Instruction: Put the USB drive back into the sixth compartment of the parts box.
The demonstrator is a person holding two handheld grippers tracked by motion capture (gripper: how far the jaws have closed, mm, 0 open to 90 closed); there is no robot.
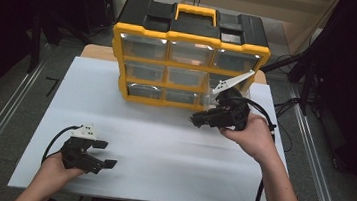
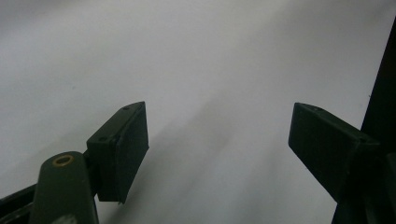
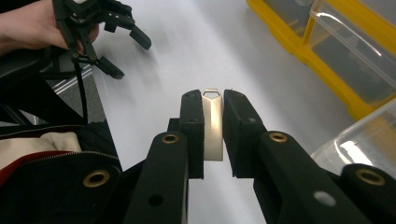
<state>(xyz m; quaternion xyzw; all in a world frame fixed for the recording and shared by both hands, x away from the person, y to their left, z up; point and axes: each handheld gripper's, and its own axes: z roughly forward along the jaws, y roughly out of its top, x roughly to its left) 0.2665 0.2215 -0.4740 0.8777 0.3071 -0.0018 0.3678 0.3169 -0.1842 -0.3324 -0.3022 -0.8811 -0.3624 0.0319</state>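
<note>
R gripper [image 3: 213, 135] clamped on a flat metal USB stick [image 3: 212, 123], long axis along jaws, just beside the pulled-out clear drawer [image 3: 359, 140] of the organiser [image 1: 191, 36]; L gripper [image 1: 100, 153] wide open, empty, well apart.

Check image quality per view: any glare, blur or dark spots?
High view: surroundings near black, white table top bright, organizer sharp. Left gripper view: dim, soft, the left gripper casts a faint shadow on the table. Right gripper view: metal USB stick sharp, glare on a clear drawer.
</note>
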